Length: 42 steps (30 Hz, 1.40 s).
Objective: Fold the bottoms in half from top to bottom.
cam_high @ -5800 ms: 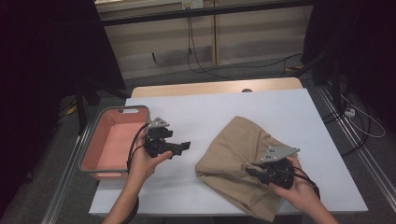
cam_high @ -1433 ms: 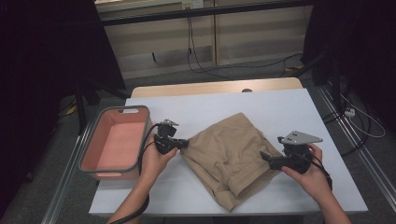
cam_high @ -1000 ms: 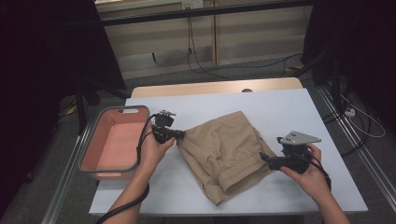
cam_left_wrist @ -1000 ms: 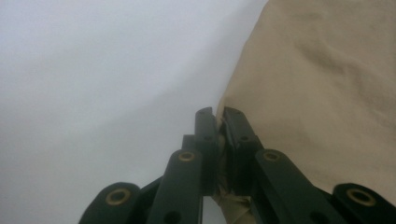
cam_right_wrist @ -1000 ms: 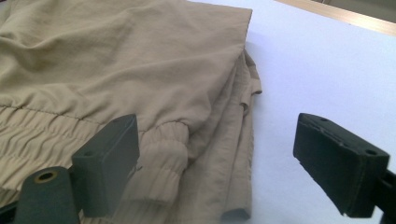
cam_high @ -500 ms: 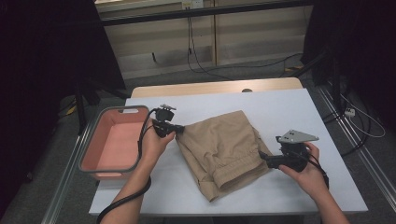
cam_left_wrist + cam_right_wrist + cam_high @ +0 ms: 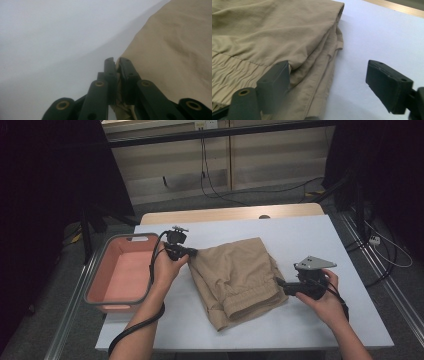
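Left gripper (image 7: 191, 251) dragged shorts (image 7: 235, 277) leftward, jaws clamping hem; right gripper (image 7: 280, 283) jaws wide, just closing.

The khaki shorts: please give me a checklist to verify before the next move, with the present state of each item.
1. Left gripper has hold of the khaki shorts: ok, jaws shut on the fabric edge.
2. Right gripper has hold of the shorts: not ok, jaws stand wide; they have just been closing, one jaw against the fabric edge, the other over bare table.
3. Shorts lie wholly on the white table: ok.
4. Shorts lie flat: not ok, layers are folded and bunched near the right gripper.
5. Pink bin apart from the shorts: ok.
6. Left grip catches all the layers: cannot tell.
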### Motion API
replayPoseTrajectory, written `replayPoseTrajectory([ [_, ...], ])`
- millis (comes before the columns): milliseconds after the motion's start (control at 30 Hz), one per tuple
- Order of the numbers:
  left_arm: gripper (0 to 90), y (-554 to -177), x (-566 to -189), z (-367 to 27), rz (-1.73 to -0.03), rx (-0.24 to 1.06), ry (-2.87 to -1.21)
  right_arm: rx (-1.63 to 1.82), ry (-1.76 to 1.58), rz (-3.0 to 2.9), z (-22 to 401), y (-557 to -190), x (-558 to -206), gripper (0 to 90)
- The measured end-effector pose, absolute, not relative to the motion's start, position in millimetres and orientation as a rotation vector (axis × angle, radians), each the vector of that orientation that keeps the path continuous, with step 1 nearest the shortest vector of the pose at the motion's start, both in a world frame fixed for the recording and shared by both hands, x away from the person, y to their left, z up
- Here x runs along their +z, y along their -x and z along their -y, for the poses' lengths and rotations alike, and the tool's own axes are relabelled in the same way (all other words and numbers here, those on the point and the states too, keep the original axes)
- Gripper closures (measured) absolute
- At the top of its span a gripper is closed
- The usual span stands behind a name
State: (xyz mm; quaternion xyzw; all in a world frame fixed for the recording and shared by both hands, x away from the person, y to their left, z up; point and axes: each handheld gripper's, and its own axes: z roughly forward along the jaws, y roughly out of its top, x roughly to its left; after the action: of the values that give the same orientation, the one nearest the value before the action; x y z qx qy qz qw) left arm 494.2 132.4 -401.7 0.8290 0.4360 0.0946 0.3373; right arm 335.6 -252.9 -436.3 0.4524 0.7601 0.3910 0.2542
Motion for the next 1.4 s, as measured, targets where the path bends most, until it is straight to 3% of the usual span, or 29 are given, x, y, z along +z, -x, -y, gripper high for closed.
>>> replayPoseTrajectory([
  [100,75.8,-493,-402,-133,-1.145,0.242,-2.160,1.057,-1.235,-2.058,252,-338,-437,25.6],
  [533,28.9,-481,-404,-134,-1.162,0.281,-2.132,0.934,-1.290,-2.134,243,-351,-453,44.7],
  [667,25.4,-477,-404,-136,-1.167,0.294,-2.126,0.943,-1.277,-2.182,240,-352,-455,66.2],
  [867,22.8,-471,-405,-140,-1.166,0.311,-2.125,0.975,-1.217,-2.207,235,-350,-448,71.4],
  [1000,19.8,-466,-406,-142,-1.153,0.324,-2.130,0.908,-1.234,-2.199,231,-354,-454,62.9],
  [1100,18.3,-463,-407,-143,-1.144,0.316,-2.118,0.915,-1.256,-2.223,230,-358,-457,71.9],
  [1200,18.0,-459,-409,-145,-1.142,0.319,-2.108,0.937,-1.248,-2.238,229,-357,-454,86.6],
  [1400,18.2,-457,-411,-149,-1.142,0.321,-2.109,0.963,-1.210,-2.230,229,-355,-443,89.4],
])
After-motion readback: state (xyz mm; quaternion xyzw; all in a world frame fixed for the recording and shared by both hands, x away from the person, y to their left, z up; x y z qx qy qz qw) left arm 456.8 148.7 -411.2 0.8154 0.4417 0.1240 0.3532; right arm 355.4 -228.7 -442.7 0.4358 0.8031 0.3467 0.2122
